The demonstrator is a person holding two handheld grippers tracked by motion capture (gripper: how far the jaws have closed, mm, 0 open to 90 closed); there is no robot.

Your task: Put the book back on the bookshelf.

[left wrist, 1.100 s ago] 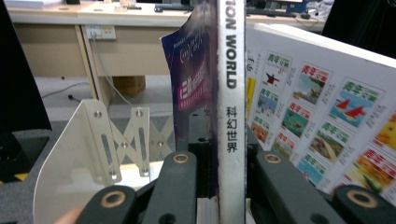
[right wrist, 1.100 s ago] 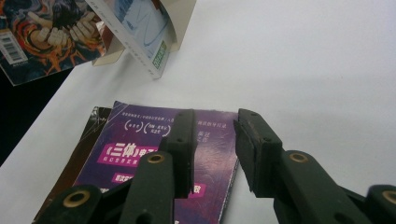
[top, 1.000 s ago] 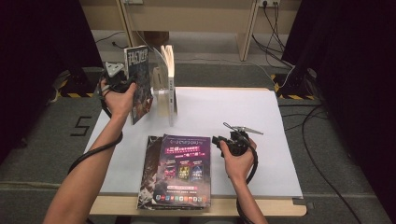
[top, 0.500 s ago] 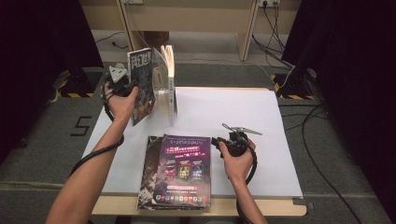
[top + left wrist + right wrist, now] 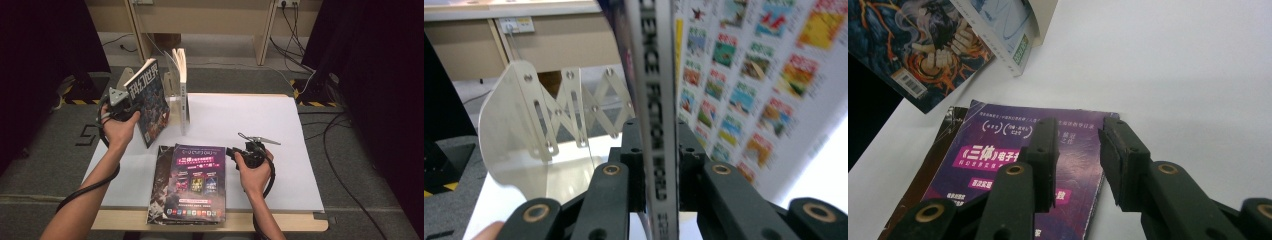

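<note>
My left gripper (image 5: 131, 111) is shut on the spine of a dark-covered magazine (image 5: 151, 100) and holds it upright and tilted above the table's left part. In the left gripper view the spine (image 5: 656, 100) runs up between the two pads of that gripper (image 5: 658, 145). Just right of it a white book (image 5: 182, 85) stands in a metal book rack (image 5: 539, 130). My right gripper (image 5: 234, 152) rests open at the right edge of a purple magazine (image 5: 197, 180); nothing sits between its jaws (image 5: 1078, 150) above that cover (image 5: 993, 145).
The purple magazine lies on a darker one (image 5: 158, 185) at the front edge of the white table (image 5: 240, 120). The standing white book (image 5: 1013, 30) is at the back left. Cables trail on the floor beyond the table's right side.
The left hand has brought the held magazine down and slightly toward the near left, away from the standing book. The right hand and the stack have not moved.
</note>
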